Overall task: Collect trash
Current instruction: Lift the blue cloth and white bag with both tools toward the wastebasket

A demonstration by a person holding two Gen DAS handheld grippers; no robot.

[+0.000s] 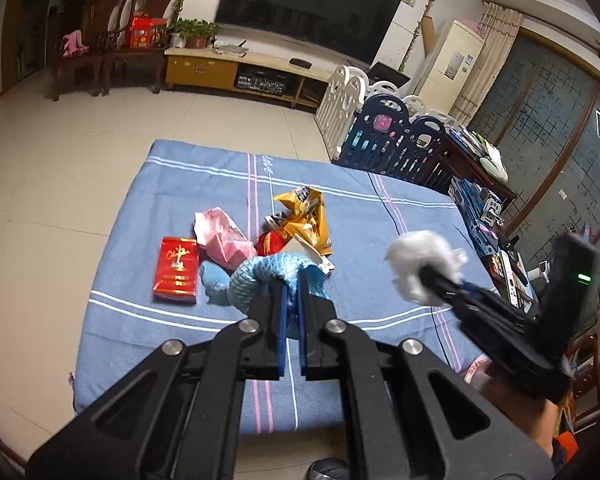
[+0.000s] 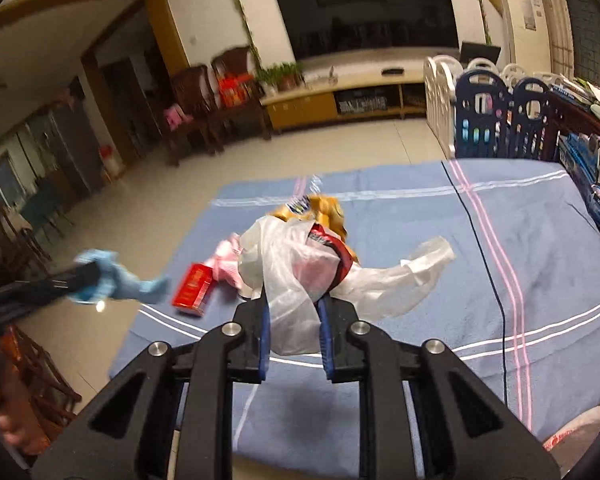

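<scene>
My left gripper (image 1: 293, 284) is shut on a crumpled light-blue piece of trash (image 1: 256, 276), held above the blue striped cloth (image 1: 380, 220). On the cloth lie a red box (image 1: 176, 270), a pink wrapper (image 1: 220, 240), a small red wrapper (image 1: 270, 242) and a yellow snack bag (image 1: 306, 216). My right gripper (image 2: 293, 300) is shut on a white translucent plastic bag (image 2: 284, 264), which partly hides the pile. In the left wrist view the right gripper (image 1: 428, 272) holds this white plastic (image 1: 420, 252) to the right. In the right wrist view the left gripper (image 2: 88, 272) holds the blue piece (image 2: 120, 280) off the cloth's left edge.
A black cable (image 2: 484, 248) runs across the cloth's right side. A blue and white playpen fence (image 1: 380, 132) and a cluttered side table (image 1: 480, 200) stand to the right. Tiled floor, a TV stand (image 1: 240, 68) and wooden chairs (image 1: 108, 40) lie beyond.
</scene>
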